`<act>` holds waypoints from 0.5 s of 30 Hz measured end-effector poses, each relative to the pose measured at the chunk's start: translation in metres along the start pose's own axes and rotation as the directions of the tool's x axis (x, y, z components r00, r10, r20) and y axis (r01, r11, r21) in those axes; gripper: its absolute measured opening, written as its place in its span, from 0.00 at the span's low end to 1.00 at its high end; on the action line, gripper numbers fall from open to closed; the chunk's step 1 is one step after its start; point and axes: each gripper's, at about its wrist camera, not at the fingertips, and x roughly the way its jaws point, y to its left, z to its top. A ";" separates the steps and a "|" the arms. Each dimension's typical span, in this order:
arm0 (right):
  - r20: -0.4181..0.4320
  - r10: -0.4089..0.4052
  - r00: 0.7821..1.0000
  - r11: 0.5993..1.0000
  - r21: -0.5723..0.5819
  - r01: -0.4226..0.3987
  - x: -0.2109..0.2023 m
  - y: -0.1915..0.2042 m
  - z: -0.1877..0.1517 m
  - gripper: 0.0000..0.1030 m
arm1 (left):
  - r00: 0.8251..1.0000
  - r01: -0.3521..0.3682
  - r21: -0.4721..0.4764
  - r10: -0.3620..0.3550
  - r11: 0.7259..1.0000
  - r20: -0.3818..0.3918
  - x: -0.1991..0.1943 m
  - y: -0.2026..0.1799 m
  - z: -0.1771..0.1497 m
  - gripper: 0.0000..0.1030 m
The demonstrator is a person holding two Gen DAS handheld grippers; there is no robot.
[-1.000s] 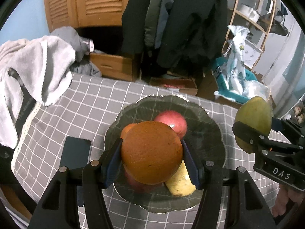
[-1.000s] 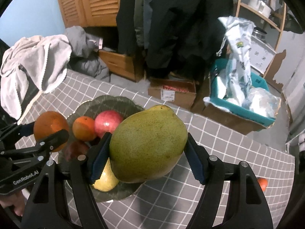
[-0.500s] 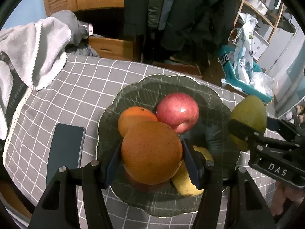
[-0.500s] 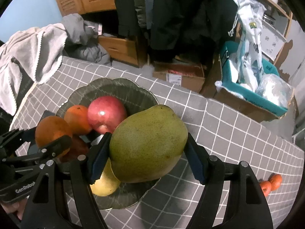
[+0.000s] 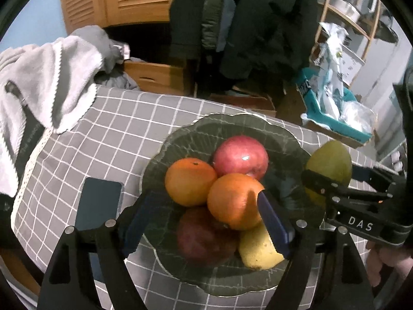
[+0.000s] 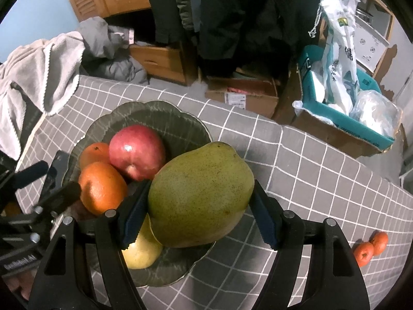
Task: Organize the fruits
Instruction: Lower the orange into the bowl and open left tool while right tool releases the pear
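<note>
Mango [image 6: 200, 195] clamped in right gripper [image 6: 198, 215]; left gripper [image 5: 206, 219] spread over the fruit plate [image 5: 180, 139].

Left jaws have just been opening, pads off the orange [image 5: 233, 201] that sits between them on the piled fruit. Beyond its fingertips: a second orange [image 5: 189, 180] and a red apple [image 5: 240, 156]; under them a dark red fruit [image 5: 204, 235] and a yellow one [image 5: 258, 252]. Phone [image 5: 99, 204] lies left of the left finger on the checked cloth [image 5: 121, 129]. Two small tangerines [image 6: 370, 248] lie well right of the right gripper.
</note>
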 end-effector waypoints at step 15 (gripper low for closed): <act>0.020 -0.013 1.000 0.995 -0.099 0.015 -0.004 0.022 0.002 0.79 | 1.000 -0.029 -0.097 0.029 0.995 0.005 -0.009 0.026 0.001 0.80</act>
